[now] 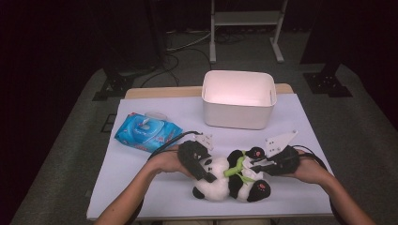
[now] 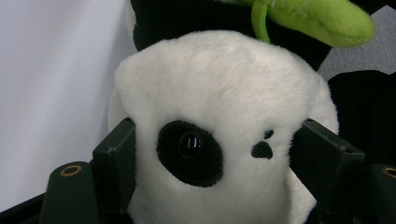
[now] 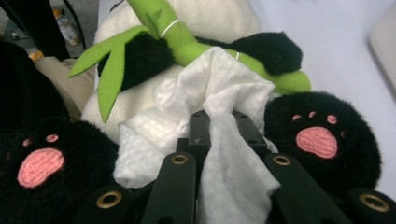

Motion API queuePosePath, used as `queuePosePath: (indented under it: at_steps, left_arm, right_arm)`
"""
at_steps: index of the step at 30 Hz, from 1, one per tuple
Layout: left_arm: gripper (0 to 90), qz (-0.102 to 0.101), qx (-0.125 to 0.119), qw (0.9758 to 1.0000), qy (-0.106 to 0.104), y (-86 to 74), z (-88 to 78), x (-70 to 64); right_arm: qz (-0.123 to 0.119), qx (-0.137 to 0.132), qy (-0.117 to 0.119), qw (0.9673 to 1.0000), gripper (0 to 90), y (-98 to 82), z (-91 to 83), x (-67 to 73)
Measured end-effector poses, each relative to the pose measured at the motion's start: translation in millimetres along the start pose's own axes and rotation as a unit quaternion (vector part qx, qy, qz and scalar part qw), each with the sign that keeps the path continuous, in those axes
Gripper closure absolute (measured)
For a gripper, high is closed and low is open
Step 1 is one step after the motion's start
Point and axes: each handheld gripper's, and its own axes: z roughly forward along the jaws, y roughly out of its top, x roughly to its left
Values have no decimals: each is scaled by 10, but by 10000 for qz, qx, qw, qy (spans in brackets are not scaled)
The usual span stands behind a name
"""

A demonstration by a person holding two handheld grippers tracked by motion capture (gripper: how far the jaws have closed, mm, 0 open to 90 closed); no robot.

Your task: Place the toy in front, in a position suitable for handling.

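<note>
Panda's head (image 2: pixel 219 140) sits clasped in the left gripper (image 1: pixel 201 164), right gripper (image 3: pixel 219 123) pinching a wipe (image 3: pixel 219 154) against its belly.

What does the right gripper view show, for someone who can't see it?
The right gripper pinches a white wipe against a toy panda's belly. Black paws with pink pads sit either side, and a green bamboo sprig lies above.

Object counts on desk (image 1: pixel 141 187)
1 plush panda (image 1: pixel 225 180), 1 white wipe (image 3: pixel 219 116), 1 wipes pack (image 1: pixel 146 132), 1 white bin (image 1: pixel 238 99)
</note>
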Motion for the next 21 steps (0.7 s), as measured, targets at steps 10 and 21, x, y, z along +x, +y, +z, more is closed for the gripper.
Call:
queuePosePath:
  at_steps: [10,21]
  left_arm:
    - [240,-3,185,9981,582,-121,-238,57]
    - [232,102,21,9976,682,-176,-189,-24]
  right_arm:
    - [-177,-135,-187,9996,794,253,141,-148]
    - [-72,70,-120,9999,796,203,83,-149]
